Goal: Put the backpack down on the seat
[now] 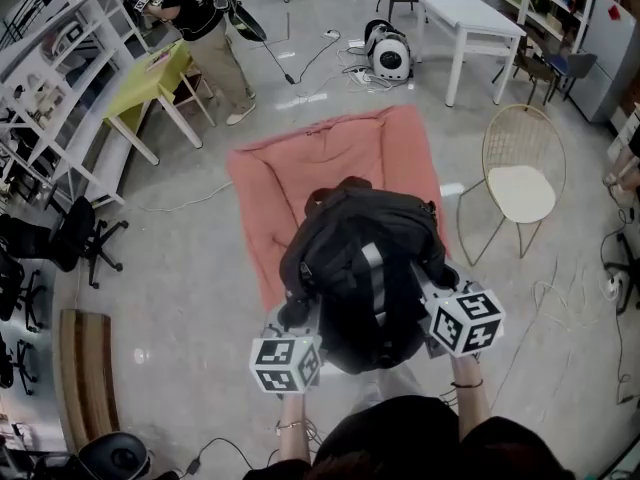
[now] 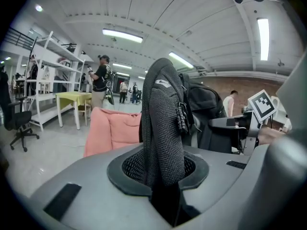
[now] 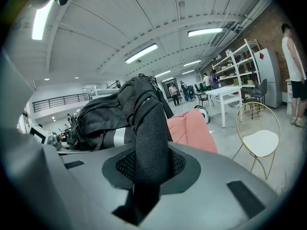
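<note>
Left hand-held gripper (image 2: pixel 163 176): jaws closed on a mesh shoulder strap (image 2: pixel 162 114), with the webbing pinched in the slot.

Backpack (image 1: pixel 365 268): black, hanging in the air between the two grippers. In the head view it sits over the near end of the pink seat (image 1: pixel 300 168) and is not yet resting on it.

Right hand-held gripper (image 3: pixel 144 176): jaws closed on the second shoulder strap (image 3: pixel 148 123).

Wire chair (image 1: pixel 522 183): well apart to the right. I judge it is not the target.

Step in hand, as judged: lowering the bag onto the seat.
- Bring both grippers down together and level, so the bag neither swings nor tips.
- Carry it further over the middle of the cushion, away from the near edge.
- Let the base take the weight before the jaws open.
- Release both straps together.

Risk: if it lands on the edge, it could slide to the floor (image 1: pixel 190 268).
</note>
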Available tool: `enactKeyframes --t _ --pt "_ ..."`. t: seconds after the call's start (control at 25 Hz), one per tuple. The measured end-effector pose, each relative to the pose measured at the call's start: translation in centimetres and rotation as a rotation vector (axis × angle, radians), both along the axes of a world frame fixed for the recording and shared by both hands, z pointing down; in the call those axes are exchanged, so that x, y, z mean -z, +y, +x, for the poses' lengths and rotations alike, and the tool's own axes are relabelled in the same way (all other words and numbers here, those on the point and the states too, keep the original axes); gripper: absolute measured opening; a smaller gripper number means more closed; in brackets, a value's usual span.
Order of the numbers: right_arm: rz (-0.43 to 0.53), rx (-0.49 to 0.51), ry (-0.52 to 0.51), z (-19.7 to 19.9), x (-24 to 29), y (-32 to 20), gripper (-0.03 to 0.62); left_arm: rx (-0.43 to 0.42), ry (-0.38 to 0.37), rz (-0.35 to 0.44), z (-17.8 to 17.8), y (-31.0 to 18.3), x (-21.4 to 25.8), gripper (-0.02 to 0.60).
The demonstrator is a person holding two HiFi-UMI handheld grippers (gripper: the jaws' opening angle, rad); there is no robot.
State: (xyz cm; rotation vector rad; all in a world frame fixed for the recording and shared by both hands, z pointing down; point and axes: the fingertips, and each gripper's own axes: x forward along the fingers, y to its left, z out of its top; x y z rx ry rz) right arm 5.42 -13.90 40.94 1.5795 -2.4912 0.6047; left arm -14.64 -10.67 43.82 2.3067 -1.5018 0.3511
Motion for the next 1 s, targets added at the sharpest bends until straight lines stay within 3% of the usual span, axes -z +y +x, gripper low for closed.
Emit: enactKeyframes --t 0.56,1.0 --pt "-0.102 0.086 -0.011 1.1 -4.4 -11.2 0.075 0.074 -0.013 -0.121 1.7 -10.1 -4.3 0.103" --pt "-0.193 0.123 -0.027 0.6 -8.4 -16.1 0.075 0.091 -0.023 -0.205 1.2 -14.8 -8.1 0.103"
